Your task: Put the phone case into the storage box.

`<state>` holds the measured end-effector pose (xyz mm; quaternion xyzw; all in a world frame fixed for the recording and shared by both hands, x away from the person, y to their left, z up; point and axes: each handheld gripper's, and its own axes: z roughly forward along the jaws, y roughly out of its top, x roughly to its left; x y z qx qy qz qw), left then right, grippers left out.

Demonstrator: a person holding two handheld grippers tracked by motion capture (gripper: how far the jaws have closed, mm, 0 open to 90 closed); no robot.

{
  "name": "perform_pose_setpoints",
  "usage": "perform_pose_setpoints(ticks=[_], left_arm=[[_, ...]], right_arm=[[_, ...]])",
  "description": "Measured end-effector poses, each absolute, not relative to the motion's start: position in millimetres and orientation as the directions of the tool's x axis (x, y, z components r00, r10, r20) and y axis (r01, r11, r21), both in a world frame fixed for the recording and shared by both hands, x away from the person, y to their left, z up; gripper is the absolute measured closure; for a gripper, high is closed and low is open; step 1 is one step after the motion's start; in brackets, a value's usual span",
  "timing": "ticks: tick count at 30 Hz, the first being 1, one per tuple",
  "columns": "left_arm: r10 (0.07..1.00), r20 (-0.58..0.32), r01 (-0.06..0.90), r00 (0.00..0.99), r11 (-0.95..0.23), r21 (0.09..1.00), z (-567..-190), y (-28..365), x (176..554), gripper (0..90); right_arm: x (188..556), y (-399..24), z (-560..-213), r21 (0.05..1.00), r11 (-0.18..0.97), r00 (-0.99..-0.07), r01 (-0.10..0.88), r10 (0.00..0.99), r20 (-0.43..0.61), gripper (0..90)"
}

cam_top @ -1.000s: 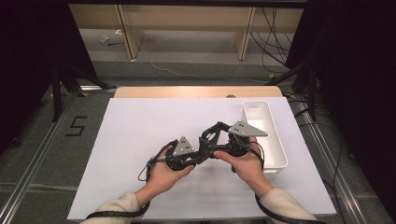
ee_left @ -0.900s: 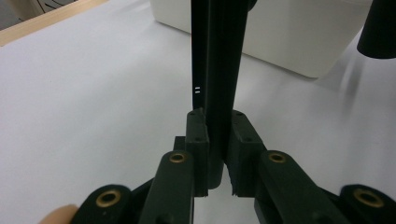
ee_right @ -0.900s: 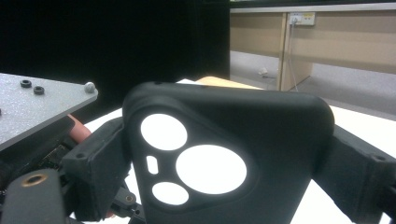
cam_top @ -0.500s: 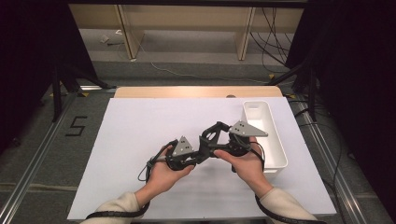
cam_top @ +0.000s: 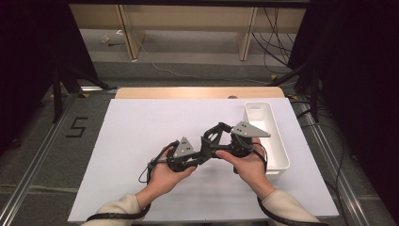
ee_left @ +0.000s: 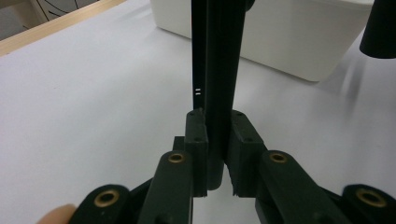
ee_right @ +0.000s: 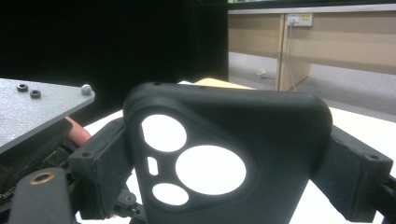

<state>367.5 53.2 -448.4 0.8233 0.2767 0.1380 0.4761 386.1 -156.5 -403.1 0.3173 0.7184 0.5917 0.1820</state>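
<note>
Black rubber, matte and soft-looking — that is the one phone case (ee_right: 224,158) we count, and both grippers have it. In the right gripper view its back faces us with four cut-outs showing white through them: two larger round ones, one smaller round one and a narrow slot. The right gripper (cam_top: 221,136) spans the case across its width, a pad pressed on each side edge, so its jaws stand wide. In the left gripper view we see the same case edge-on, a thin dark slab rising between the pads; the left gripper (cam_top: 201,155) pinches it through its thickness, jaws narrow.

From the high view we count two hands, two grippers, one white bin (cam_top: 268,136) and one white sheet over the surface (cam_top: 141,132). The case hangs above the sheet, near the middle, just left of the bin.

Much is hard to read — from above the case is a dark sliver lost among the linkages, its lower end is cut off in the right gripper view, and we cannot see into the bin from either gripper camera.
</note>
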Motion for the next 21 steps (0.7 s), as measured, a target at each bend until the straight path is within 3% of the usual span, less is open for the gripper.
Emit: perform_pose_setpoints(ticks=[10, 13, 18, 19, 21], left_arm=[[0.580, -0.028, 0.309, 0.814, -0.392, 0.867, -447.5, 53.4, 367.0, 77.8], [0.572, -0.020, 0.301, 0.820, -0.400, 0.866, -448.3, 52.6, 366.6, 73.4], [0.563, -0.014, 0.293, 0.826, -0.407, 0.865, -447.7, 52.9, 365.9, 55.3], [0.562, -0.020, 0.295, 0.827, -0.403, 0.867, -447.2, 53.7, 365.9, 55.3], [0.545, -0.046, 0.300, 0.837, -0.387, 0.872, -445.3, 55.9, 365.9, 43.8]], right_arm=[[385.5, -157.5, -400.2, 0.966, 0.086, -0.725, 0.243, 0.678, 0.122, 15.2], [385.4, -158.7, -399.1, 0.968, 0.074, -0.718, 0.241, 0.685, 0.127, 15.2], [386.3, -162.4, -396.7, 0.968, 0.062, -0.709, 0.242, 0.693, 0.133, 15.3], [386.3, -162.4, -396.7, 0.968, 0.062, -0.709, 0.242, 0.693, 0.133, 15.3], [386.5, -163.9, -395.9, 0.969, 0.060, -0.706, 0.238, 0.696, 0.130, 15.2]])
